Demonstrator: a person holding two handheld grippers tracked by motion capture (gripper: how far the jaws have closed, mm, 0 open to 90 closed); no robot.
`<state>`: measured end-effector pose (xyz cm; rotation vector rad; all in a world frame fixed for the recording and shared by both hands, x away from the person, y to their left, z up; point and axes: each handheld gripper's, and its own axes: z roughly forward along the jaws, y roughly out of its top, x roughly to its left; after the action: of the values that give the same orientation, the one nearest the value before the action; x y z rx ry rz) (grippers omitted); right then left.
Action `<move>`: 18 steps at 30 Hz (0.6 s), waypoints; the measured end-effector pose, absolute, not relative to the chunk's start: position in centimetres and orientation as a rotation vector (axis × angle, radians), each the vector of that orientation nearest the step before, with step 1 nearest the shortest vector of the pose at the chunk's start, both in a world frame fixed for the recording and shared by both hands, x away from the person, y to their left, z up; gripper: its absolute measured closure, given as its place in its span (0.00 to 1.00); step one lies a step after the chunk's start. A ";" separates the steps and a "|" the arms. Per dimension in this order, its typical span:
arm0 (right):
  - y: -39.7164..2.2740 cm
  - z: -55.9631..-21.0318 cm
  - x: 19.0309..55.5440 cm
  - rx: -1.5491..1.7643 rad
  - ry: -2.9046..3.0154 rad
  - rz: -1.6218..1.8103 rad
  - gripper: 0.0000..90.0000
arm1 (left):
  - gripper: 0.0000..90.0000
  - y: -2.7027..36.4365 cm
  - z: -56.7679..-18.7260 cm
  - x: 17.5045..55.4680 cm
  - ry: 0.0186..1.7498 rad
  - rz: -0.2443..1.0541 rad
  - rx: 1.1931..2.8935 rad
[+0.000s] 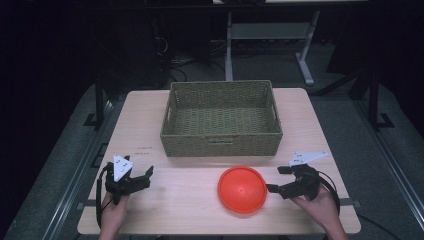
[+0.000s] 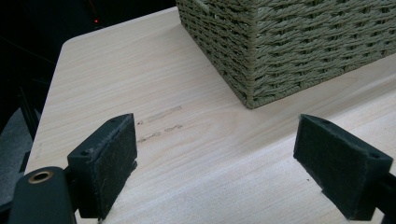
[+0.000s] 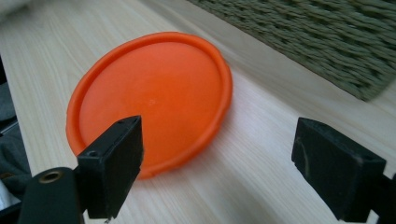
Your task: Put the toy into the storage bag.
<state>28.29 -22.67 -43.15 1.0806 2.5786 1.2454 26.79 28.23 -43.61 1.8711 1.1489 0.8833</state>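
A pale wooden table (image 1: 150,125) is seen from the high view, with a rectangular woven wicker basket (image 1: 221,120) set toward its far side (its inside looks bare). Nearer the person, a round orange plastic disc with a raised rim (image 1: 242,189) lies flat on the tabletop, apart from the basket's front wall.

The left gripper (image 1: 141,178) is held near the table's front left corner, well apart from the disc. In the left gripper view its jaws are spread wide over bare wood, nothing is held between them, and a corner of the basket (image 2: 299,42) is seen just beyond. Faint dark marks (image 2: 161,122) are visible on the wood ahead of the left jaw.

The right gripper (image 1: 278,179) is held just beside the disc's right edge. In the right gripper view its jaws are likewise spread, and the disc (image 3: 152,100) is seen ahead of and partly behind the left-hand jaw, not gripped.
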 end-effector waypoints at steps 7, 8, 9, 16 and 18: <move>-21.3 -43.4 29.9 1.082 2.650 1.224 0.23 | 0.14 28.0 -43.7 26.9 1.134 0.885 1.888; -21.1 -43.5 30.1 1.091 2.653 1.222 0.24 | 0.14 28.0 -43.7 26.9 1.131 0.886 1.887; -21.0 -43.7 30.2 1.096 2.657 1.224 0.25 | 0.14 28.0 -43.7 26.9 1.131 0.886 1.887; -20.3 -44.3 30.3 1.088 2.678 1.210 0.28 | 0.14 27.9 -43.6 26.8 1.122 0.891 1.892; -20.2 -44.4 30.3 1.087 2.678 1.208 0.29 | 0.14 27.9 -43.6 26.8 1.122 0.890 1.893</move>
<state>30.35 -20.22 -44.40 1.0871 2.6780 1.2075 26.79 27.89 -43.58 1.8928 1.1224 0.8905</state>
